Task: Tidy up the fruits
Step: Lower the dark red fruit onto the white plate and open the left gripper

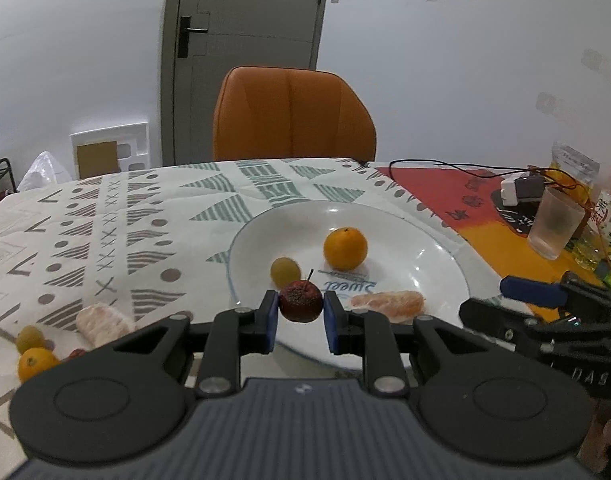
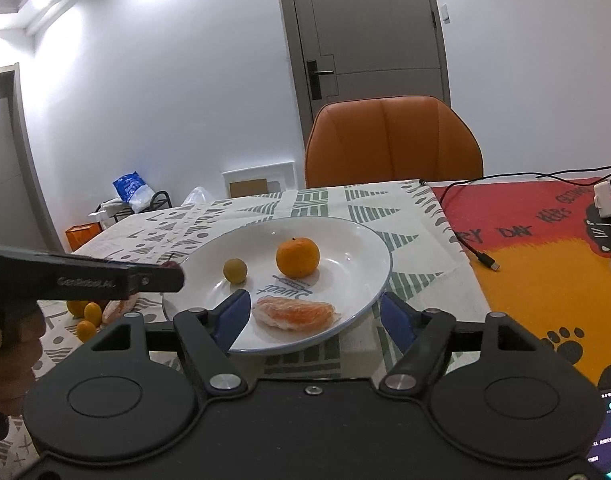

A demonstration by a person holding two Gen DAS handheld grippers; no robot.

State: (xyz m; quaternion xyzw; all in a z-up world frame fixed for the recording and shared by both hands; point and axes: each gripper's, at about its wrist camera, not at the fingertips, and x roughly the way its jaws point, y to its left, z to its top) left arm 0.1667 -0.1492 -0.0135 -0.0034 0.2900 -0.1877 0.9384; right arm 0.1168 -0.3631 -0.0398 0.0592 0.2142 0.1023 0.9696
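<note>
My left gripper (image 1: pixel 300 307) is shut on a small dark red fruit with a stem (image 1: pixel 300 301), held above the near left rim of the white plate (image 1: pixel 445 280). On the plate lie a mandarin (image 1: pixel 345 249), a small green fruit (image 1: pixel 285 271) and a peeled orange segment (image 1: pixel 387 304). My right gripper (image 2: pixel 315 312) is open and empty, low over the plate's near rim (image 2: pixel 379 248), with the peeled segment (image 2: pixel 295 313) between its fingers. The left gripper also shows in the right wrist view (image 2: pixel 161 276), at the plate's left edge.
More fruit lies on the patterned cloth left of the plate: a peeled piece (image 1: pixel 101 322), a green fruit (image 1: pixel 30 338) and a small orange (image 1: pixel 35 363). A frosted cup (image 1: pixel 555 224), bottles, a charger and cables stand at the right. An orange chair (image 1: pixel 293 114) is behind the table.
</note>
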